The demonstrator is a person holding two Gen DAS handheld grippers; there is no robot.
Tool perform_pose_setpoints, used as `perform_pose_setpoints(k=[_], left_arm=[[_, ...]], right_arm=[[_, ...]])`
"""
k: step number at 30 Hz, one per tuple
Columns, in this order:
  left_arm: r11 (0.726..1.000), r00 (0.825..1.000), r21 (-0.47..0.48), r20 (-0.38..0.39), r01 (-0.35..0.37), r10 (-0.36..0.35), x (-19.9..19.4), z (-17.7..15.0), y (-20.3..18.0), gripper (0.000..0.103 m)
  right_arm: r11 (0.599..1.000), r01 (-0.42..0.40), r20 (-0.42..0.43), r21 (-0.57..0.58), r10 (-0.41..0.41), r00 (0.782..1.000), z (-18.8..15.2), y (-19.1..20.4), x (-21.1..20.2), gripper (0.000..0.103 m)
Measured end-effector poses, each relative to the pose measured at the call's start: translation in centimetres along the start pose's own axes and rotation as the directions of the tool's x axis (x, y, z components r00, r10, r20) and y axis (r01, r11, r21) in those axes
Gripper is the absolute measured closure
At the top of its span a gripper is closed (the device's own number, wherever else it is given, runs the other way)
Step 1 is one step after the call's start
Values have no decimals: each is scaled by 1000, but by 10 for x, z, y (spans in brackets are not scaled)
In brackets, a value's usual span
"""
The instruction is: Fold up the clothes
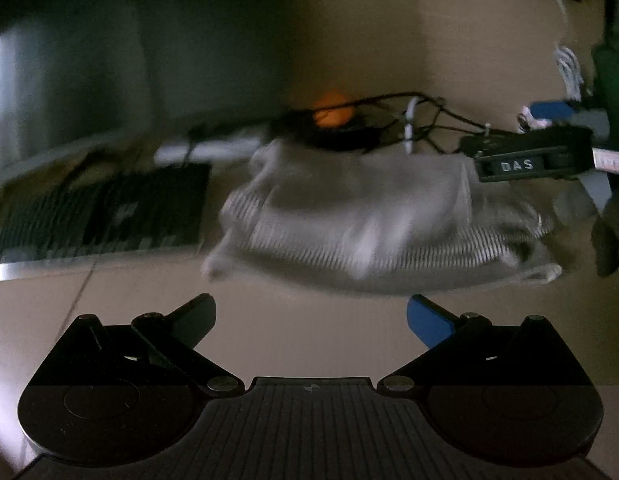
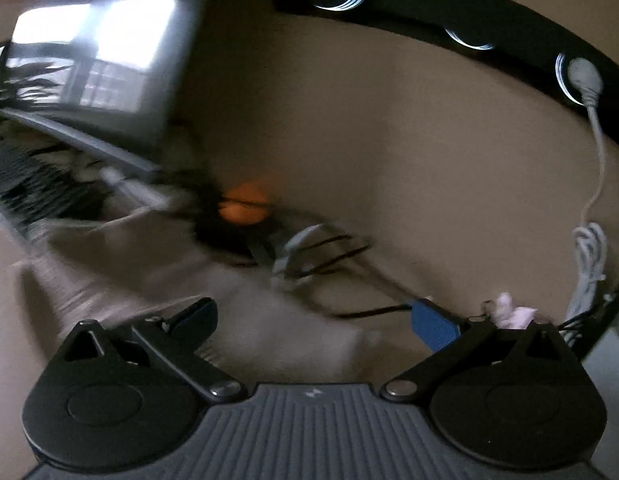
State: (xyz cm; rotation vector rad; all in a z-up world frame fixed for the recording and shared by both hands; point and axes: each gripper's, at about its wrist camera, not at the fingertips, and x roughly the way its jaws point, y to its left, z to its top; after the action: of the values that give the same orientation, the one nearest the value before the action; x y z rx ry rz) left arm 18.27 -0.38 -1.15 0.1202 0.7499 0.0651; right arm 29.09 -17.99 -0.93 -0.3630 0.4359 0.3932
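Striped grey-and-white knit garment [image 1: 361,220] lies bunched in a rounded heap on the beige tabletop [image 1: 293,328], at twelve o'clock from the left gripper [image 1: 311,318] and just beyond its fingertips, not touching them. That gripper's jaws stand wide apart with nothing between them, one finger black, the other tipped in blue. At about two o'clock in the left wrist view the right gripper [image 1: 545,152], a black body lettered "DAS", sits at the garment's far right edge. In the right wrist view the right gripper [image 2: 313,320] is likewise spread wide and empty, hanging over pale blurred cloth [image 2: 269,320] at its twelve o'clock. Behind the heap, a blurred orange ball [image 1: 333,114] rests among tangled black cables [image 1: 429,120]. A dark keyboard [image 1: 109,216] lies at ten o'clock. A white cord [image 2: 597,152] hangs at two o'clock in the right wrist view.
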Motion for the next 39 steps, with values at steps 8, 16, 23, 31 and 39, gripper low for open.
perform_pose_setpoints(k=[8,16,23,31,39], left_arm=[[954,984,244,61,-175,165,74,37,-29,0],[998,997,46,56,-47,44,57,55,18,0],[974,998,220,18,53,-58,49,43,8,0],[931,986,327,17,-161,165,95,43,3,0],[933,971,267,84,-240,226,102,70,23,0]], right_arm=[[991,-132,-27,-9,131,991,-4,-12,-4,0],[930,-327,-188,-166,296,936,-28,17,-5,0],[990,-114,-76,-82,108,991,-4,7,20,0],[982,-172,-89,-75,166,982,-9,8,12,0],[969,-111,-121,-219,86,989,-39,12,1,0]])
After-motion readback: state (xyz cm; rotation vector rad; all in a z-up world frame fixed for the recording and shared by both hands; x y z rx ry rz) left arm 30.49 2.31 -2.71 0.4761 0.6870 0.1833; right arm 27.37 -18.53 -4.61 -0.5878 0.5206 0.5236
